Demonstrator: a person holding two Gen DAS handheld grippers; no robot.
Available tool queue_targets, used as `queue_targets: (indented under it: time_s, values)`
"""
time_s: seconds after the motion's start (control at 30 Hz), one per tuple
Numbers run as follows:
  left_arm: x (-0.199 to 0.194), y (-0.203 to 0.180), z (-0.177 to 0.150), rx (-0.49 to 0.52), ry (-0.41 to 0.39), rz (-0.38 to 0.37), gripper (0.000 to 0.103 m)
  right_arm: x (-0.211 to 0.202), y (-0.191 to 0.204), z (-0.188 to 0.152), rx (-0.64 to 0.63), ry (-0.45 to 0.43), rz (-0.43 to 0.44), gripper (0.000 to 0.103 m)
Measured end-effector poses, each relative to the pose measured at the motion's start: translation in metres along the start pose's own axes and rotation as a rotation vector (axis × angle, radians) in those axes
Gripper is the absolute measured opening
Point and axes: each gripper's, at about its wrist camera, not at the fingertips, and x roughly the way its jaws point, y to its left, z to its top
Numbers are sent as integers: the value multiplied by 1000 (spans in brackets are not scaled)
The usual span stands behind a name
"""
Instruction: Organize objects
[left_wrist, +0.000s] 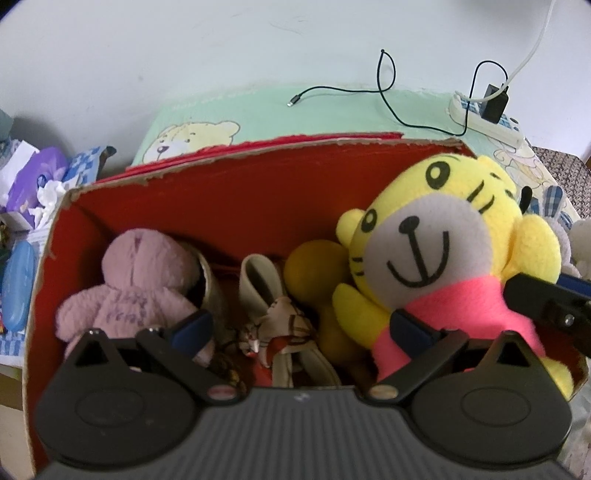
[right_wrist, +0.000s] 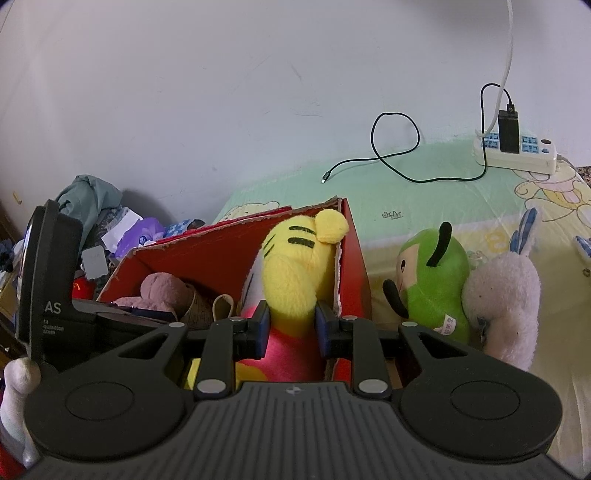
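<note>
Here, a red cardboard box (left_wrist: 229, 192) with torn edges sits on a bed (right_wrist: 424, 199) covered in a pale green and yellow cartoon sheet, against a white wall. The right gripper (right_wrist: 291, 325) pinches a yellow tiger plush (right_wrist: 295, 280) in a pink shirt, its blue pads pressed against the toy's neck from both sides. The tiger is upright at the right end of the box, its head rising above the rim and its body down inside. The left gripper (left_wrist: 301, 328) hangs over the box with its fingers spread wide, holding nothing; its right finger lies against the tiger's pink shirt, its left finger just in front of a pink plush bear (left_wrist: 136, 284). The bear rests in the left end of the box. Between the bear and the tiger lie a small cream boot, a crumpled red and white cloth item, and a yellow-orange toy (left_wrist: 317, 273) partly hidden behind the tiger. Outside the box, just to its right on the bed, a green plush (right_wrist: 436, 284) lies touching a white plush (right_wrist: 506, 306). Farther back on the bed are a white power strip (right_wrist: 517, 155) with a black charger plugged in and a looped black cable (right_wrist: 395, 147). A heap of cloth and packets lies left of the box.
</note>
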Motion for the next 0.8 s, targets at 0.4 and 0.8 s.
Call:
queue_targets:
  time_s: [0.4, 0.8]
  values:
    - [1, -3, 0, 13, 0, 15, 102, -13, -3, 3, 84, -8, 50, 31]
    - [0, -6, 2, 16, 0, 21, 102, -25, 8, 6, 74, -83, 85, 31]
